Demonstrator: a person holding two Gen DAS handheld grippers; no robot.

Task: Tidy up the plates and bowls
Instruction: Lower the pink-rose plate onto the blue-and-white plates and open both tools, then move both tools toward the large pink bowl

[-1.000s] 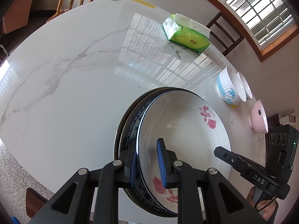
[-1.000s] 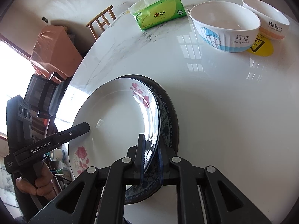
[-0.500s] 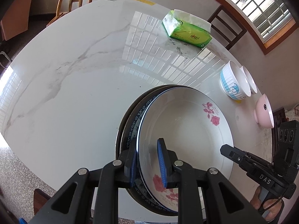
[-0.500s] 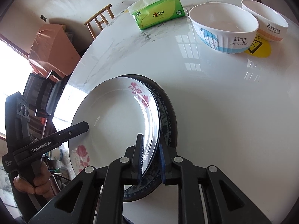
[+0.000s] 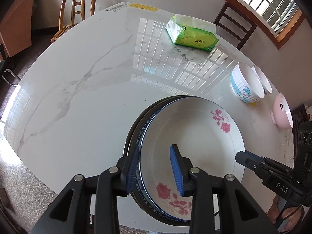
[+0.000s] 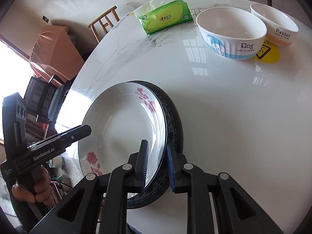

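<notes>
Marble table (image 5: 81, 89): rose plate (image 5: 191, 146) stacked on blue-patterned plate (image 5: 138, 136) at near edge. Left gripper (image 5: 155, 170) and right gripper (image 6: 157, 167) straddle opposite rims, jaws parted. Dog bowl (image 6: 232, 35), Rabbit bowl (image 6: 275, 27), pink bowl (image 5: 281, 111) unstacked along right edge.

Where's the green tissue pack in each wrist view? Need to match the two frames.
Left wrist: green tissue pack upper right of centre, far side of the table, left of the bowls.
Right wrist: top centre, left of the Dog bowl.
Shared landmark: rose plate between the fingers.
</notes>
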